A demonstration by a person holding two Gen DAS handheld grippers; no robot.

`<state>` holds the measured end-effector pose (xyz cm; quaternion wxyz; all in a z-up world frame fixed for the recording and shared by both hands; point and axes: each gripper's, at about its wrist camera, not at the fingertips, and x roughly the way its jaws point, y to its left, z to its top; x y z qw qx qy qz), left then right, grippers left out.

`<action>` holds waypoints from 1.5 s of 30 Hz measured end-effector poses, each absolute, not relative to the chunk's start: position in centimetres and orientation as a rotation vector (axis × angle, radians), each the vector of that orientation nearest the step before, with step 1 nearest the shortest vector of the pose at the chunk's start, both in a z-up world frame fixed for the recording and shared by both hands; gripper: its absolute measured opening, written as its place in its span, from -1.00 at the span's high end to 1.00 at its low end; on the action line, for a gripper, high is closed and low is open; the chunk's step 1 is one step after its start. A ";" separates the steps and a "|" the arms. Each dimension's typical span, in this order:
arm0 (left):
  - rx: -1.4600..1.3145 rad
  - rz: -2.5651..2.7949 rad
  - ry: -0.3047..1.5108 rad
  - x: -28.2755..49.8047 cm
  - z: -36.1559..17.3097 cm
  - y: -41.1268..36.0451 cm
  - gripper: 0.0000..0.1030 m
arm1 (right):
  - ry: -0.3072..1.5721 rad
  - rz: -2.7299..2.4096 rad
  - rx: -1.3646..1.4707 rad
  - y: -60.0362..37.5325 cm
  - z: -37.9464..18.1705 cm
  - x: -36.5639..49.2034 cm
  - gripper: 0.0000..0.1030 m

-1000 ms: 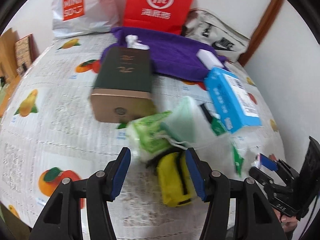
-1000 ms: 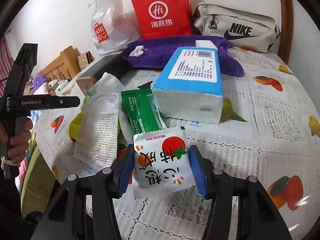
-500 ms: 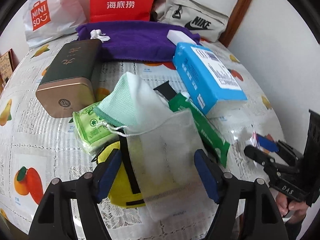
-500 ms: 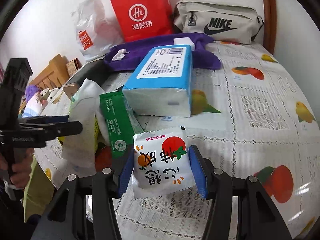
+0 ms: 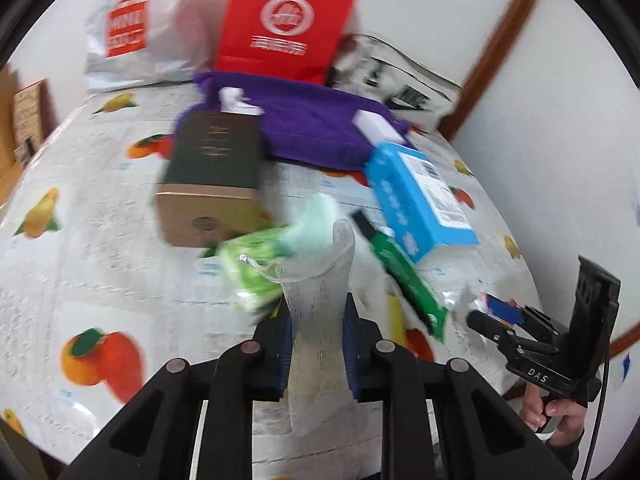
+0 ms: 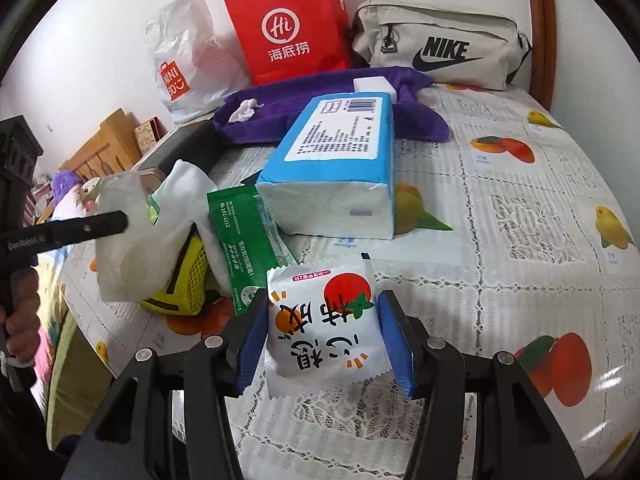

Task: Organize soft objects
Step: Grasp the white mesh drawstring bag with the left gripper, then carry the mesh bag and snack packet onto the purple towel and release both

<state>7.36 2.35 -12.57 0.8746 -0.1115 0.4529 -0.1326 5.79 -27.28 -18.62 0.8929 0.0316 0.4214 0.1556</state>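
Note:
My left gripper [image 5: 316,320] has its jaws closing, and the pads pinch a white mesh pouch [image 5: 318,280], which stands up bunched between them. From the right wrist view the pouch [image 6: 120,248] hangs off the table by the left gripper's finger [image 6: 92,228]. Under it lie a pale green cloth [image 5: 316,224], a green wipes pack [image 5: 252,268], a yellow mesh item [image 6: 184,280] and a green sachet [image 6: 244,248]. My right gripper [image 6: 323,308] is shut on a white snack packet [image 6: 324,320] with a red fruit print, low over the tablecloth.
A blue tissue pack [image 6: 336,160] lies just behind the pile. A dark green box [image 5: 212,168] sits left of it. A purple towel [image 5: 316,124], red paper bag [image 5: 284,20], white plastic bag [image 5: 132,36] and beige Nike bag [image 6: 440,44] line the back wall.
My left gripper's jaws have closed from wide open onto the white mesh pouch and drawn it up off the pile. The right gripper keeps holding the packet in place.

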 end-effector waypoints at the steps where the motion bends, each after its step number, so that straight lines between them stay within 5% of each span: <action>1: -0.242 -0.268 0.946 7.3 -12.6 3.0 0.60 | 0.874 0.322 0.064 -27.2 -18.6 5.8 -0.05; 12: -0.299 -0.041 0.978 7.7 -16.0 10.1 0.60 | 0.910 0.282 0.054 -26.8 -19.5 6.8 -0.05; 14: -0.312 -0.051 0.982 7.9 -16.5 10.3 0.80 | 0.916 0.270 0.062 -26.9 -19.7 7.0 -0.05; 19: -0.309 -0.066 0.981 8.5 -16.7 9.9 0.85 | 0.935 0.233 0.049 -27.1 -20.2 7.6 -0.04; 45: -0.273 -0.133 0.858 14.0 -7.7 8.3 0.86 | 0.797 0.313 0.030 -25.6 -10.9 12.9 -0.04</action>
